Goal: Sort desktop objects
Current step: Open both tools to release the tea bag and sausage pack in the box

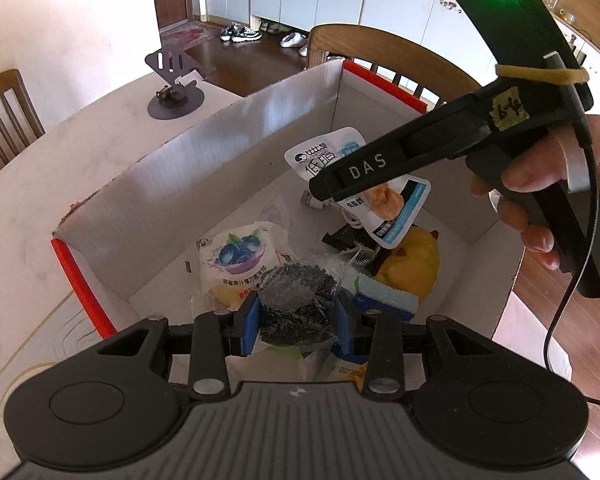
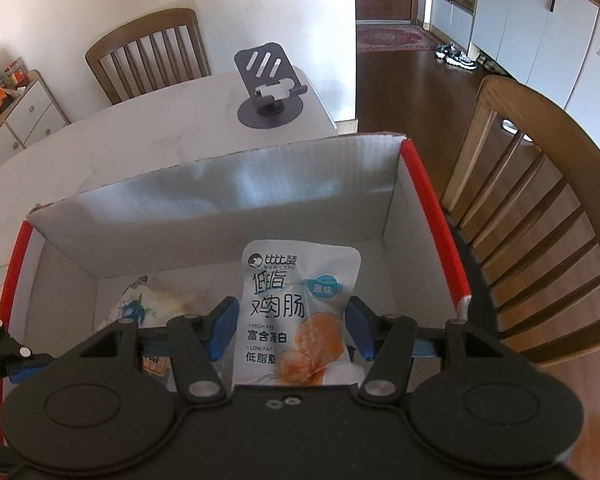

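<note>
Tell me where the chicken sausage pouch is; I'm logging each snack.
The chicken sausage pouch hangs between the right tongs over the open cardboard box, above the yellow plush.

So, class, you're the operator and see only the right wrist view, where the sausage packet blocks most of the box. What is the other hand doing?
Observer: The left tongs grip a clear bag of black beads over the box.
Operator: What lies under my packet?
Observer: A yellow plush toy, below the sausage packet.
Operator: Anything else?
Observer: A white cable on the box floor.
</note>
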Demonstrator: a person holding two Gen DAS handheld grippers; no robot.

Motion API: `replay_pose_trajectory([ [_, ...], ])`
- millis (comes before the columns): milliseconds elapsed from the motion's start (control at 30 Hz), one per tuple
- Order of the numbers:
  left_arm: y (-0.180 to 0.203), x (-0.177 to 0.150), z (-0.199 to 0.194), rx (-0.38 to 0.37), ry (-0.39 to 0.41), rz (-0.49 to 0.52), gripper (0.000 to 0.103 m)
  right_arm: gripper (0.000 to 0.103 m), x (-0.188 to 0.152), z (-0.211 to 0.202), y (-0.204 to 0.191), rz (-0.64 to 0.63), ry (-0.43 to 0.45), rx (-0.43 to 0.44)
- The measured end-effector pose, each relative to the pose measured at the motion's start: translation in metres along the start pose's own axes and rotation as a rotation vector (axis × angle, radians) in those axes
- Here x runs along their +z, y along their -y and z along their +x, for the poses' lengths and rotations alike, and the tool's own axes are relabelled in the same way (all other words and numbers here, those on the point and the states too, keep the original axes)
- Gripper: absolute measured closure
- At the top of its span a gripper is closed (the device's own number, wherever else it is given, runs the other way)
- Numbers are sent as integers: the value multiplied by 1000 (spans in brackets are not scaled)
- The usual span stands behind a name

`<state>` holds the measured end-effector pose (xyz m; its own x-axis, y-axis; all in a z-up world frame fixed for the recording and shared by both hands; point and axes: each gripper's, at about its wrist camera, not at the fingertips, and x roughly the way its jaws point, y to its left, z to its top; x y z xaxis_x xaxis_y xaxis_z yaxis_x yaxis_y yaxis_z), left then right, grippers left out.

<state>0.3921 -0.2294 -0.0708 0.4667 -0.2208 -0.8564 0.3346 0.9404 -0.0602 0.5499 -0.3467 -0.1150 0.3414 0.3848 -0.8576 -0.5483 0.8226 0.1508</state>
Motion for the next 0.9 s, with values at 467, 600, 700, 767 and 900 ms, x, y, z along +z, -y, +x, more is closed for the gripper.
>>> replay_pose_trajectory([
  [467,-3,-5,5,-7,-18,-30,65,44,1,20,-2,-9,-58,-6],
  [600,-3,-5,4,-13,-16,-32,62,44,1,20,-1,4,-67,0],
  [700,-2,-4,3,-17,-15,-31,56,43,1,19,-1,9,-65,-1],
  [767,-2,-4,1,-16,-10,-32,48,42,1,17,-2,6,-63,-4],
  [900,-3,-3,-5,-15,5,-40,42,40,2,11,-2,10,-48,3],
])
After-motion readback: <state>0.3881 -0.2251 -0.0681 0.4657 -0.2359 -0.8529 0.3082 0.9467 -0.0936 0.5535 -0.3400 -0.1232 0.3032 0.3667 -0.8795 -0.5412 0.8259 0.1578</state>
